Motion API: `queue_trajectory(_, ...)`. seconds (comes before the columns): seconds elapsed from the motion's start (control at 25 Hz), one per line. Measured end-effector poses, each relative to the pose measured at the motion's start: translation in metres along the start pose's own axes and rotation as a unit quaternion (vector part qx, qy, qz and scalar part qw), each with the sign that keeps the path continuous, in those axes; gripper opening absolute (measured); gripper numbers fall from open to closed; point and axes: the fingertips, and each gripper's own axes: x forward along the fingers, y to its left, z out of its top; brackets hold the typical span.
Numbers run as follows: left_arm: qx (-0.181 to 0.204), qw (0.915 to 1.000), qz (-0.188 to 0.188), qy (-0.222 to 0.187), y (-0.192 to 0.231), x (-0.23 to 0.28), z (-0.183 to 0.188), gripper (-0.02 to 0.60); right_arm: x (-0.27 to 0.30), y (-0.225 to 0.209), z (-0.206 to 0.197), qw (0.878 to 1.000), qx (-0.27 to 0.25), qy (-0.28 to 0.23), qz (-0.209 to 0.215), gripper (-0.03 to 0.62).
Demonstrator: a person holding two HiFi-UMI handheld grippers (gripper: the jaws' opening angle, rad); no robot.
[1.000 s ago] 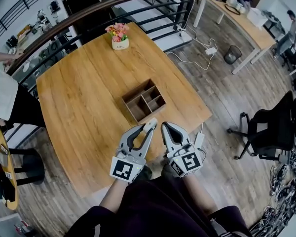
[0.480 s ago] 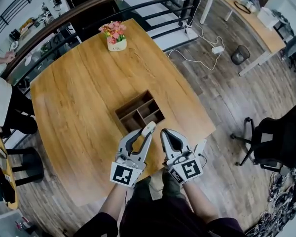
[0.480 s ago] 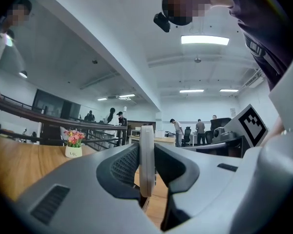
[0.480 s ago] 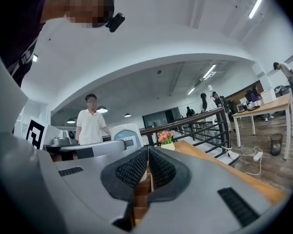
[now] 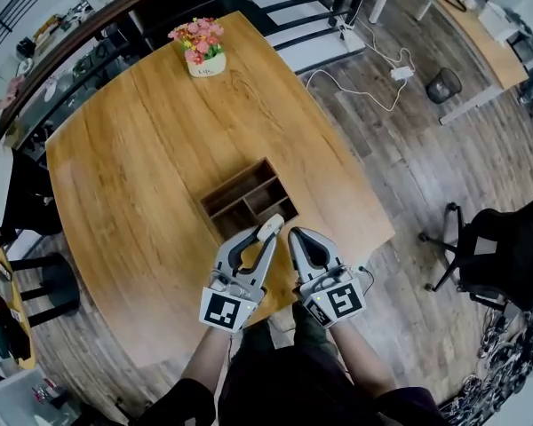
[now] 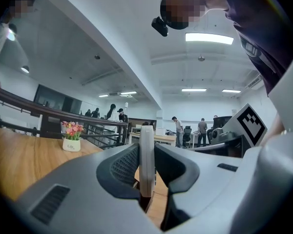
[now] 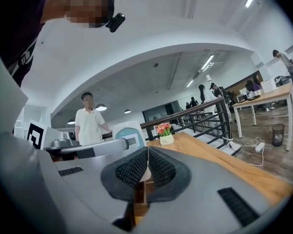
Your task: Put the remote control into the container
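A slim white remote control (image 5: 269, 229) stands on edge between the jaws of my left gripper (image 5: 265, 238), which is shut on it. In the left gripper view the remote (image 6: 146, 160) fills the gap between the dark pads. The container, a brown wooden box (image 5: 235, 177) with several compartments, lies on the table just beyond both grippers. My right gripper (image 5: 295, 235) is beside the left one, shut with nothing held; its pads meet in the right gripper view (image 7: 147, 152). That view also shows the remote (image 7: 129, 134) off to the left.
The round-cornered wooden table (image 5: 124, 158) carries a white pot of pink flowers (image 5: 198, 47) at its far edge. A dark railing (image 5: 89, 16) runs behind it. An office chair (image 5: 497, 256) stands on the floor to the right, and a cable (image 5: 355, 74) lies there too.
Both grippers keep their pose side by side with the remote still held. The table and the container have shifted slightly left and nearer in the head view as the person moved in.
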Motion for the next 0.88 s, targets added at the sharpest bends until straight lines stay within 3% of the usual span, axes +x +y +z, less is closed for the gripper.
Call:
queue_trajectory(0.48,0.027,0.9995,-0.001,0.017,0.015,0.026,-0.064,0.098,0.001,-0.010,-0.022,1.000,0.021,0.016,-0.013,0.018)
queue_trajectory(0.68,0.129,0.9891,-0.034,0.061,0.005,0.036,-0.082,0.098,-0.002,-0.012,-0.028,0.999,0.024,0.022,-0.017,0.020)
queue_trajectory(0.88,0.134,0.9879,-0.024,0.075,0.004,0.038,-0.086,0.100,-0.003,-0.014,-0.026,0.999,0.025,0.019,-0.019,0.019)
